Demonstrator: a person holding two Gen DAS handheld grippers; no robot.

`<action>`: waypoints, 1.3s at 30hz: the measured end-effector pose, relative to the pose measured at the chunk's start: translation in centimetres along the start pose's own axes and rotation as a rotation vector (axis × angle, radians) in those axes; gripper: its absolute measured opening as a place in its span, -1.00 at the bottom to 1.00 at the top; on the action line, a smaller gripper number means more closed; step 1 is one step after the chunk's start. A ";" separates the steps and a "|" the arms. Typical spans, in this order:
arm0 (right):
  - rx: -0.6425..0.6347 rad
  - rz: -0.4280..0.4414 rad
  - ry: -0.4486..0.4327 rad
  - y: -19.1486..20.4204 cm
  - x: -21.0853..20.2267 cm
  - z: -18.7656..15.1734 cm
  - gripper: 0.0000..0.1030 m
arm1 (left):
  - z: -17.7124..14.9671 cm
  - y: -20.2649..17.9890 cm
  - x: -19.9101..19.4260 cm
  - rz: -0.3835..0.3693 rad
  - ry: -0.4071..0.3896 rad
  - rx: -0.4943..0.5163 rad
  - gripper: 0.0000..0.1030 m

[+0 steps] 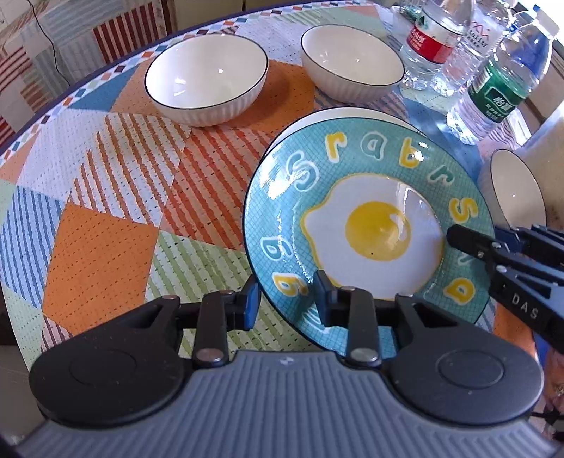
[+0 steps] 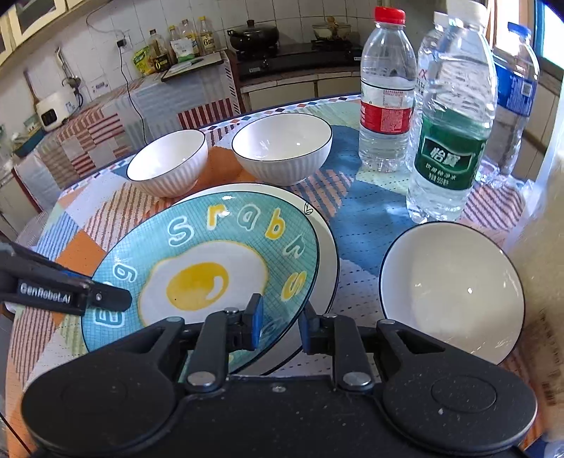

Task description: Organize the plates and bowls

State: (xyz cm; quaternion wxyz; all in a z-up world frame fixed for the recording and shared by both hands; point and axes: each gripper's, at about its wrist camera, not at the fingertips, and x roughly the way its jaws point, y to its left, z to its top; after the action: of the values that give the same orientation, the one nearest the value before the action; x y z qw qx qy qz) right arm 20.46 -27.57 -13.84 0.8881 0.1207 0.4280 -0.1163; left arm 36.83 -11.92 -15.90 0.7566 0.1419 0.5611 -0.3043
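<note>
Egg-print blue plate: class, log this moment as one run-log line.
egg-print blue plate atop white plate | left claw open astride rim | right claw open astride rim

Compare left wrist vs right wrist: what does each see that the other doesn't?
Left wrist only: nothing much beyond a chair back past the table edge.
Right wrist only: kitchen counter, stove with pot, a blue-label bottle, and the whole third bowl.
Both: egg plate atop a white plate, two far bowls, red and green bottles, both grippers straddling the egg plate's rim.
</note>
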 end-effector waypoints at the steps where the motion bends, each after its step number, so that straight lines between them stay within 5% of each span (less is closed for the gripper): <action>1: -0.006 -0.011 0.006 0.1 0.0 0.1 -0.47 | 0.1 -0.2 0.1 0.008 0.008 0.003 -0.42; 7: -0.149 -0.168 0.009 2.6 0.4 0.3 -0.32 | 0.2 -1.2 0.7 0.043 0.028 0.008 -0.42; 13: -0.213 -0.266 0.022 3.6 1.4 0.3 -0.30 | -0.9 -1.3 -0.2 0.081 -0.042 0.005 -0.47; 21: -0.154 -0.159 -0.064 3.5 -1.3 -0.4 -0.26 | -2.0 -0.9 -3.4 0.109 -0.071 -0.021 -0.46; 39: -0.379 0.072 -0.286 8.6 -9.0 1.1 0.47 | -3.8 0.4 -12.4 0.174 -0.185 0.012 -0.33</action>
State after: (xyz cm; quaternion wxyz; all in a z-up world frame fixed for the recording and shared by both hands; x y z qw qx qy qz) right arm 18.49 -18.91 -5.06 0.9501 -0.0506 0.3073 -0.0183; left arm 31.91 -5.80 -5.62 0.8277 0.1657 0.4728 -0.2526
